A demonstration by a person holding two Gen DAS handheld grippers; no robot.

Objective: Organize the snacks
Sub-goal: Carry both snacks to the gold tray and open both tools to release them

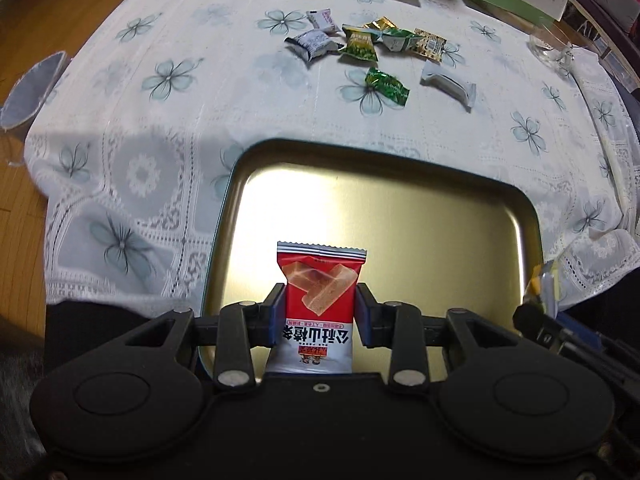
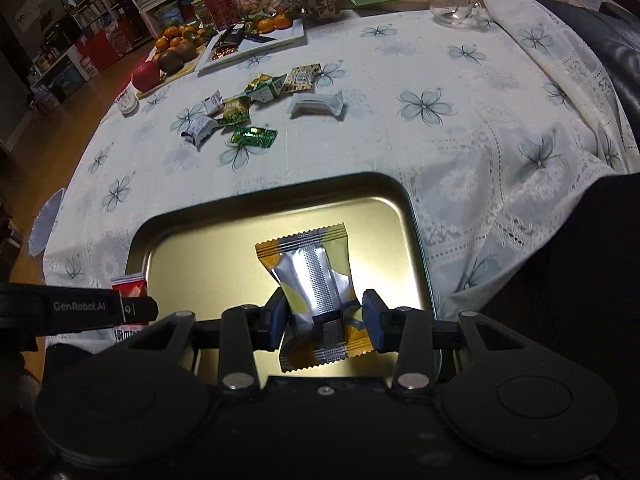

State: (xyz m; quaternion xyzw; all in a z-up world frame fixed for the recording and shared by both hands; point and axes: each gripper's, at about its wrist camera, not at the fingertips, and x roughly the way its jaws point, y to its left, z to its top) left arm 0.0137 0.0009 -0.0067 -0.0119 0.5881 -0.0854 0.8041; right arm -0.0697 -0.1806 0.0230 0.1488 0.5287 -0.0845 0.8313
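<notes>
you've got both loaded: left gripper (image 1: 320,312) clamped on the red packet (image 1: 320,300), right gripper (image 2: 326,316) pinching the silver-yellow packet (image 2: 316,284), each upright, directly over the near tray (image 1: 400,168).

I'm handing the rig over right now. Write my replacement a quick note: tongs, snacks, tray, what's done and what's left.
Left tongs: shut on the red snack packet, above the gold tray.
Right tongs: shut on the silver-and-yellow packet, also over the tray.
Tray: nothing lies in it yet.
Left: release both packets into the tray, then fetch the loose snacks farther out on the tablecloth.
</notes>
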